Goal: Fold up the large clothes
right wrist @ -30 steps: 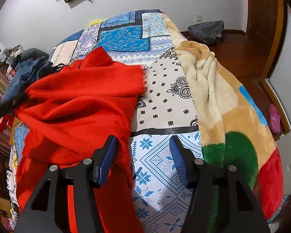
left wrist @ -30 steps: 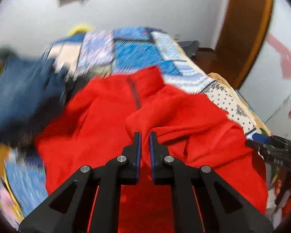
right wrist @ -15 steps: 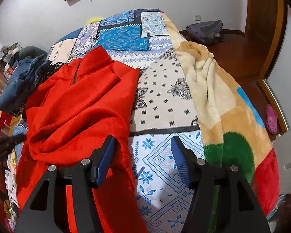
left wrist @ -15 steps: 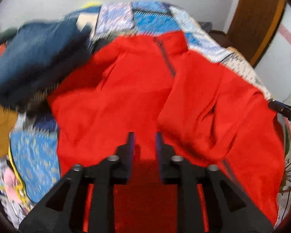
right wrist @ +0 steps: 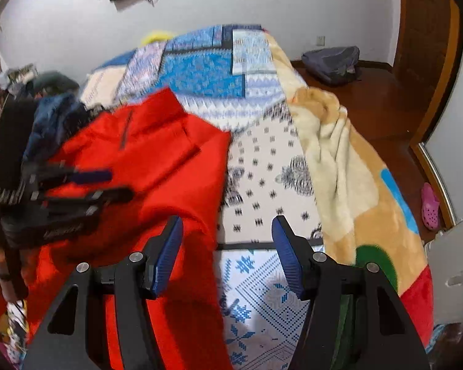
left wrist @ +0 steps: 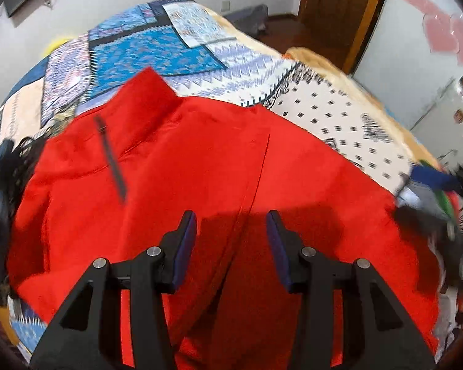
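Patchwork bedspread (right wrist: 206, 74), beige blanket (right wrist: 339, 141), grey bag (right wrist: 333, 61), pink clog (right wrist: 430, 206).

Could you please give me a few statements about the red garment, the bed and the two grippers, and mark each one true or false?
1. The red garment lies on the patterned bedspread. True.
2. The left gripper is clamped on the garment. False: its jaws have just been opening and stand apart above the cloth.
3. The right gripper is open. True.
4. The garment's dark zipper runs down from its collar. True.
5. A pink shoe lies on the bed. False: it lies on the floor.
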Available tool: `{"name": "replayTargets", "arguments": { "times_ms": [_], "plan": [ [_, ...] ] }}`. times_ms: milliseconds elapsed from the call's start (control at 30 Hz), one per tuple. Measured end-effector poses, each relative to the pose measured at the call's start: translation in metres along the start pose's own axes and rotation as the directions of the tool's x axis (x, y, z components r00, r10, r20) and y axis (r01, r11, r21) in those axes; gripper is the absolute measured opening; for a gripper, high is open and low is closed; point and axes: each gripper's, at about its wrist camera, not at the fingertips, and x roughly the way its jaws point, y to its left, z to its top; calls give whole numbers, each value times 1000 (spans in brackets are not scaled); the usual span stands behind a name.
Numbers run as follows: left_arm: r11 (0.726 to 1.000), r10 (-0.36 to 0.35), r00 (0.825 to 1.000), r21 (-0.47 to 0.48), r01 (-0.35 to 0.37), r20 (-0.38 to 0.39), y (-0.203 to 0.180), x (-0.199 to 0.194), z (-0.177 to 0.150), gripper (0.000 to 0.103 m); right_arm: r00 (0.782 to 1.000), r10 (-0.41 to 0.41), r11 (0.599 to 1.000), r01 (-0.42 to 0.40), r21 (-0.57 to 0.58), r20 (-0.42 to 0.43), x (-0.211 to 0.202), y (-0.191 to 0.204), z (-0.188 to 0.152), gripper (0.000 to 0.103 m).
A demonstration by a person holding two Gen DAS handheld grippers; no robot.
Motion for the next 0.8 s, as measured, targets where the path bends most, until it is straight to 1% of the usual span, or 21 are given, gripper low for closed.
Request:
{"name": "replayTargets", "arguments": {
  "times_ms": [67, 100, 133, 167, 233, 267, 300, 333, 367, 433, 467, 500, 533, 633, 667, 700, 733, 800],
  "plan": [
    [999, 34, 999, -11, -34, -25, -2, 20, 9, 46, 1000, 4, 1000, -4, -7, -24, 8, -1, -6, 56],
    [998, 60, 997, -26, -61, -39, -1, 29, 11, 46, 1000, 12, 1000, -12, -2, -21, 8, -3, -8, 57],
    [997, 64, 996, -41, -67, -53, 0, 39, 13, 46, 1000, 20, 1000, -20, 4, -12, 7, -4, -9, 60],
    [997, 54, 997, -50, -57, -56, 1, 44, 15, 46, 1000, 25, 1000, -25, 8, -10, 6, -6, -10, 61],
    [997, 47, 998, -53, -49, -40, 2, 47, 17, 46, 999, 32, 999, -32, 10, -10, 5, -7, -9, 61],
    [998, 38, 999, -49, -40, -37, 4, 46, 17, 42, 999, 31, 999, -31, 10, -9, 5, -7, -10, 62],
    [999, 24, 999, -47, -25, -32, 6, 45, 17, 22, 1000, 30, 999, -29, 13, -8, 5, -7, -10, 62],
    [999, 5, 999, -49, -7, -41, 8, 46, 17, 11, 1000, 28, 1000, -28, 12, -6, 5, -7, -10, 63],
    [998, -15, 999, -57, 12, -49, 10, 46, 17, 3, 1000, 27, 1000, -27, 12, -3, 6, -7, -10, 64],
    [997, -38, 998, -71, 35, -47, 15, 43, 18, 2, 1000, 25, 1000, -25, 15, 1, 6, -5, -11, 65],
    [997, -33, 999, -78, 30, -41, 17, 40, 16, 2, 1000, 24, 1000, -24, 16, 3, 5, -5, -11, 65],
    [995, -24, 999, -93, 22, -24, 23, 31, 14, 2, 1000, 24, 1000, -24, 17, 4, 5, -5, -11, 65],
    [994, -29, 1000, -109, 28, -6, 27, 21, 12, 2, 1000, 25, 1000, -25, 18, 4, 5, -5, -12, 65],
    [983, -53, 995, -169, 67, 89, 47, -25, 2, 2, 1000, 28, 999, -28, 21, 2, 5, -5, -12, 64],
    [979, -52, 990, -187, 75, 128, 55, -45, -4, 2, 1000, 27, 999, -27, 19, 1, 5, -5, -12, 64],
    [974, -44, 982, -212, 83, 181, 67, -71, -13, 2, 1000, 25, 1000, -25, 18, 0, 5, -4, -11, 64],
    [969, -34, 976, -230, 85, 215, 75, -89, -21, 2, 1000, 24, 1000, -24, 17, -1, 5, -4, -11, 64],
    [960, 12, 960, -273, 68, 279, 94, -126, -43, 2, 1000, 18, 1000, -18, 14, -3, 5, -3, -11, 64]
  ]
}}
